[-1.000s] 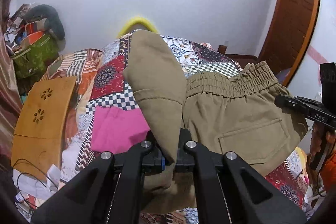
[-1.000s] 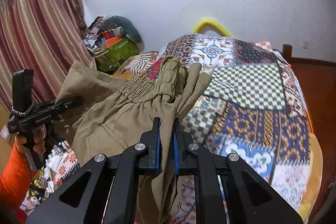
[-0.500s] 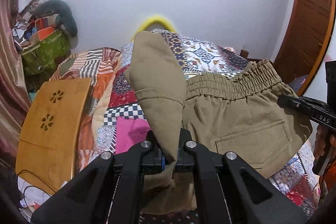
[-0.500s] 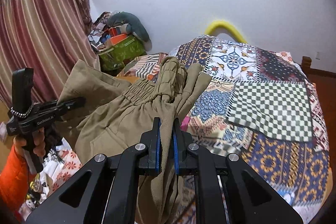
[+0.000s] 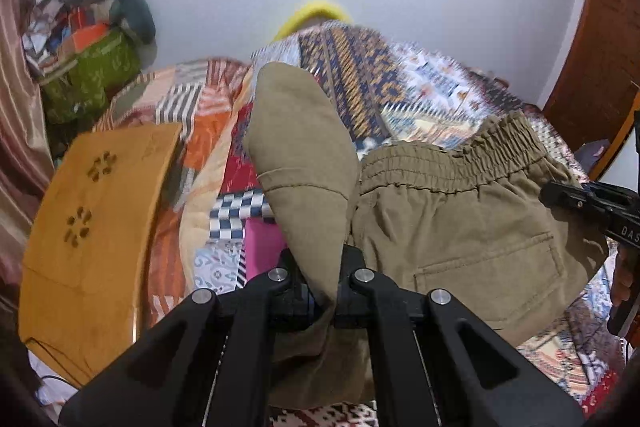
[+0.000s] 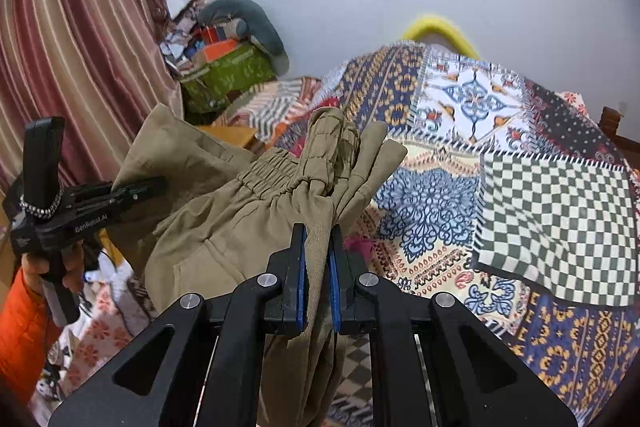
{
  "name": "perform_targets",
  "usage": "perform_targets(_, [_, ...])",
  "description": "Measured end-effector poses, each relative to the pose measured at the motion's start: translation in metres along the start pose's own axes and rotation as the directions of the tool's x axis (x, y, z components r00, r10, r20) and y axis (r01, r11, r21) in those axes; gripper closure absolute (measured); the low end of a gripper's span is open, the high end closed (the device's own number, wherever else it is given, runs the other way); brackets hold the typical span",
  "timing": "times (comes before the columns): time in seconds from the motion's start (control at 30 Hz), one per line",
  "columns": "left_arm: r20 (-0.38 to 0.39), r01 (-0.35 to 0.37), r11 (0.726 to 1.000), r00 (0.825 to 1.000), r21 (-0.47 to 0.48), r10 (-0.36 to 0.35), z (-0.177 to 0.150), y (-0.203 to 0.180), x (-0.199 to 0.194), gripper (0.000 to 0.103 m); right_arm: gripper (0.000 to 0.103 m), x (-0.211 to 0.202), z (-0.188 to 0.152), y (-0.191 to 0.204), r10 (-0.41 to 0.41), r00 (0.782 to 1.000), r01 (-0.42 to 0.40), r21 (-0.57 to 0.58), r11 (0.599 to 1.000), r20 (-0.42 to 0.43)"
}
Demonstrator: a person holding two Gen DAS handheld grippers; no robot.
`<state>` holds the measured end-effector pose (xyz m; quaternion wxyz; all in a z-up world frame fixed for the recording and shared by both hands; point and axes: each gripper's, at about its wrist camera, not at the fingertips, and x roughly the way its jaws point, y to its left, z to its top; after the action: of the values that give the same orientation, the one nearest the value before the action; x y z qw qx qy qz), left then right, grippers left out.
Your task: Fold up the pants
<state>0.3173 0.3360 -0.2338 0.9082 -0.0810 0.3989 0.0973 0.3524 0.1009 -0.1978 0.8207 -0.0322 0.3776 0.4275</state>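
Both claws are clamped on the khaki pants, which hang in the air above the patchwork bed, likely spread for laying down flat. Left claw pinches a folded hem; right claw grips the bunched waistband.

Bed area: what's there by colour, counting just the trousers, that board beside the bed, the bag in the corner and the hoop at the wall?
Khaki: 1, the pants
Orange-brown: 1, the wooden board
Green: 1, the bag
Yellow: 1, the hoop
Total: 4
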Motion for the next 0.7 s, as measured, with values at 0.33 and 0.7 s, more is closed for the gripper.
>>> perform_targets(0.33, [-0.163, -0.065, 0.994, 0.985, -0.090, 0.050, -0.050, 0.041, 0.070, 0.092, 0.094, 0.045, -0.032, -0.018, -0.066, 0.983, 0.066, -0.005, 0.998, -0.172])
perform_targets(0.7, [-0.186, -0.116, 0.992, 0.977, -0.056, 0.104, -0.052, 0.037, 0.047, 0.086, 0.082, 0.032, -0.030, -0.009, -0.122, 0.970, 0.118, -0.032, 0.993, -0.212])
